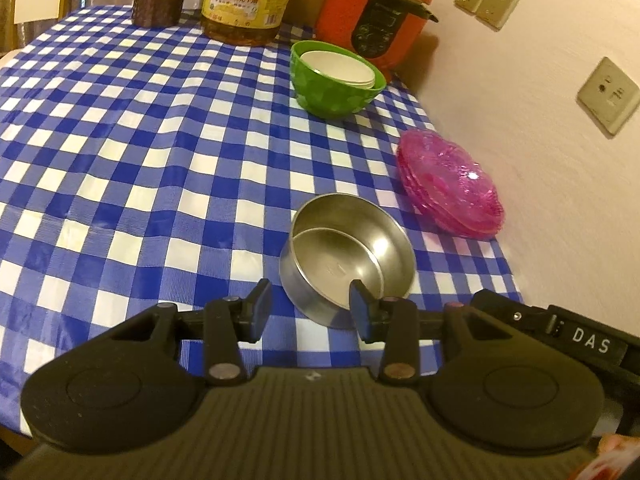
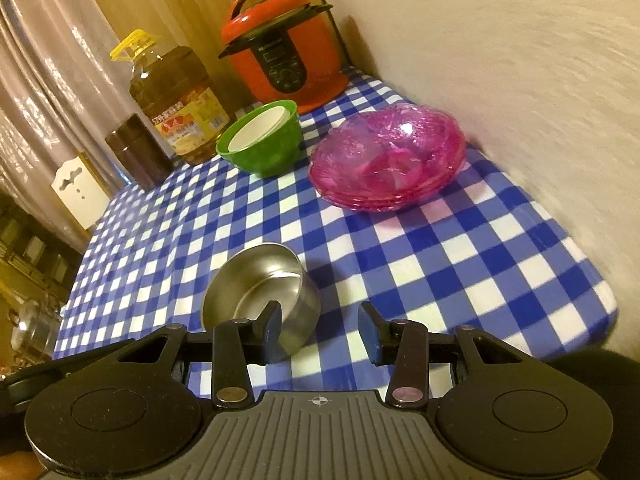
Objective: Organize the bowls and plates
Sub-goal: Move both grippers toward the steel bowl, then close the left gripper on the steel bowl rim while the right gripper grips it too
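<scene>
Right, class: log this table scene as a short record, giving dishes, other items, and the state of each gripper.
steel bowls: two, nested, nearest the grippers
pink plates: stacked by the wall
green bowl: holds white bowls
behind: red cooker, oil bottle, brown jar
left gripper: open, empty
right gripper: open, empty

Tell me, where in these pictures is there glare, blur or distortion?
Left wrist view: a bright glint on the pink plates, and the tablecloth checks bend from the fisheye. Right wrist view: the wall is smeared by blur.
</scene>
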### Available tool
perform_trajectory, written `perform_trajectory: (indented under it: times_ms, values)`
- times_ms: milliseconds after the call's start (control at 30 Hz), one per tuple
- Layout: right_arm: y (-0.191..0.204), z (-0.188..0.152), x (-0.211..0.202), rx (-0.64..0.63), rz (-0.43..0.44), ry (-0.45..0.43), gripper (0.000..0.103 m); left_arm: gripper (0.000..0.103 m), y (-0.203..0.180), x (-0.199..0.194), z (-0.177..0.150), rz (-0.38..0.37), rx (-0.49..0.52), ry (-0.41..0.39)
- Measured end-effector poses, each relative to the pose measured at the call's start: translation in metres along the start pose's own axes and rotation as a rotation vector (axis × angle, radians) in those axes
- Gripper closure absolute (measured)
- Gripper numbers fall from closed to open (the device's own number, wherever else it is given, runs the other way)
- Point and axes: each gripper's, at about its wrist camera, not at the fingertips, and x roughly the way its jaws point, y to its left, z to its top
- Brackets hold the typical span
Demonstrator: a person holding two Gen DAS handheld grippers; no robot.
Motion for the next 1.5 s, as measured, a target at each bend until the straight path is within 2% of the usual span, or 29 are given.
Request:
perform_trajectory:
  times_ms: [333, 567, 700, 867, 1100, 1500]
  values:
    - [0.000, 0.009, 0.045, -0.004, 0.014, 0.029, 0.060, 0.070, 0.015, 0.038, 0.012, -0.001, -0.068, 0.008]
    - [-0.004, 0.010, 0.068, 0.020, 0.038, 0.067, 0.062, 0.079, 0.013, 0.056, 0.013, 0.003, -0.067, 0.025]
    - [-0.004, 0.010, 0.077, 0.024, 0.039, 0.084, 0.073, 0.086, 0.012, 0.061, 0.012, 0.012, -0.059, 0.020]
    - [-0.004, 0.011, 0.085, 0.029, 0.038, 0.091, 0.077, 0.089, 0.013, 0.063, 0.011, 0.007, -0.062, 0.019]
    - [0.000, 0.011, 0.089, 0.028, 0.048, 0.103, 0.090, 0.090, 0.012, 0.065, 0.012, 0.010, -0.055, 0.020]
    - [0.005, 0.009, 0.079, 0.019, 0.039, 0.104, 0.091, 0.092, 0.012, 0.052, 0.008, 0.002, -0.049, 0.018]
